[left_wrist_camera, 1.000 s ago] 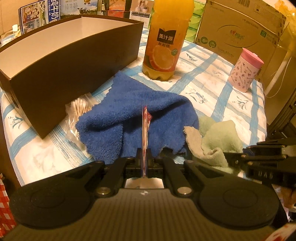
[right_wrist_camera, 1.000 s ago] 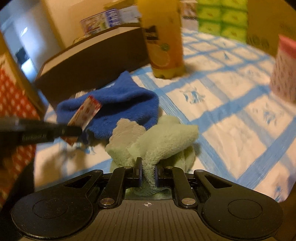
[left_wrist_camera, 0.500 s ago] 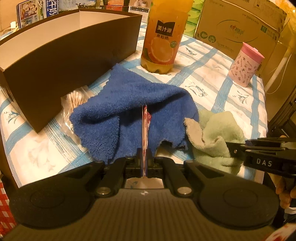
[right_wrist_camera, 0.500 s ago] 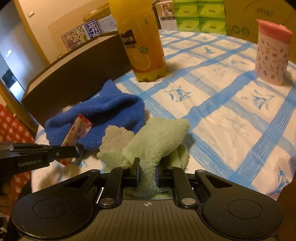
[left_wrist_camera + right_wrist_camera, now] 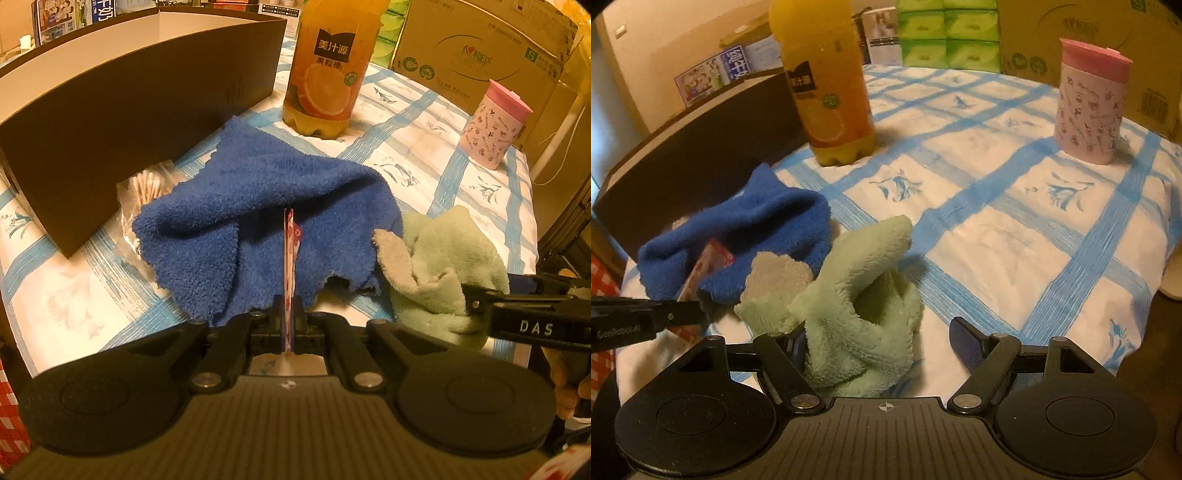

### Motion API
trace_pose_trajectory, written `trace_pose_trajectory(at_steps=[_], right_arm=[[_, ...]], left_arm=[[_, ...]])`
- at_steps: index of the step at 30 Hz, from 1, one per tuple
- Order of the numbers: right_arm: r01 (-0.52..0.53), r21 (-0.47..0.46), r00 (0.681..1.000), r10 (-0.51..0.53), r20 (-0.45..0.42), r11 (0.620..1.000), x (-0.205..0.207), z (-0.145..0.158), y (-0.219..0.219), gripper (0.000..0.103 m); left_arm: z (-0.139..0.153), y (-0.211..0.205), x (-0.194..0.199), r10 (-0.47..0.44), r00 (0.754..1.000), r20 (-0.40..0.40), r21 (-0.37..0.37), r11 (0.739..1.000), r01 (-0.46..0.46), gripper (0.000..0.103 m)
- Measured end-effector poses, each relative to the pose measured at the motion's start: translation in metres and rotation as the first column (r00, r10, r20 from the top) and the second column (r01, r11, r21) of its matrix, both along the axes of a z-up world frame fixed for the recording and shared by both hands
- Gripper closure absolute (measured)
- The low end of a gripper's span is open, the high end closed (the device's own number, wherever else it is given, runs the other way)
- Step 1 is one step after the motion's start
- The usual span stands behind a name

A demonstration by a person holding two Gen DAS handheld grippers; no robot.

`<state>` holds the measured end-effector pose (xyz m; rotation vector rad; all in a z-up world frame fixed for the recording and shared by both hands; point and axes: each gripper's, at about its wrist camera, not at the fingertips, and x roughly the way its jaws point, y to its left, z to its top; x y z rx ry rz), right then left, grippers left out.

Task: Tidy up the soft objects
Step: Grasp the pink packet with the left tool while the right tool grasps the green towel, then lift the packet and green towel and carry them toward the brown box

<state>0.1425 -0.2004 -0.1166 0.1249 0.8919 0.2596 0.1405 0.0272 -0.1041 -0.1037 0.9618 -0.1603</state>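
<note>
A pale green cloth (image 5: pixel 860 295) lies crumpled on the checked tablecloth, with a blue towel (image 5: pixel 258 206) to its left. My right gripper (image 5: pixel 882 343) stands over the green cloth with its jaws opening. The cloth rests between them against the left finger, clear of the right finger. My left gripper (image 5: pixel 289 317) is shut on a thin pink-and-white packet (image 5: pixel 290 251) that stands on edge in front of the blue towel. In the left wrist view the right gripper (image 5: pixel 476 295) reaches the green cloth (image 5: pixel 450 266) from the right.
A dark brown box (image 5: pixel 110 92) with a pale inside stands at the left. A bag of cotton swabs (image 5: pixel 144 184) lies partly under the blue towel. An orange juice bottle (image 5: pixel 325 70) and a pink lidded cup (image 5: pixel 1089 103) stand farther back, before cardboard cartons (image 5: pixel 480 51).
My right gripper's jaws have spread from shut on the green cloth to wide apart, and the cloth has slumped onto the table. The left gripper still holds the packet in the same place.
</note>
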Motion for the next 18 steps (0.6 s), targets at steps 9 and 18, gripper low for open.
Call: trace_pose_trajectory(at_steps=[9,18], right_arm=[[-0.088,0.005,0.996,0.087,0.031,0.996,-0.007,0.002,0.018,0.063],[-0.115,-0.016,0.992,0.116,0.058,0.993,-0.009,0.000,0.022,0.071]], left_arm=[[-0.002,-0.002,0.003,0.012,1.000,-0.004,-0.014,1.000,-0.012,0.100],[0.000,-0.007,0.004,0.002,1.000,0.027,-0.006,1.000,-0.001,0.100]])
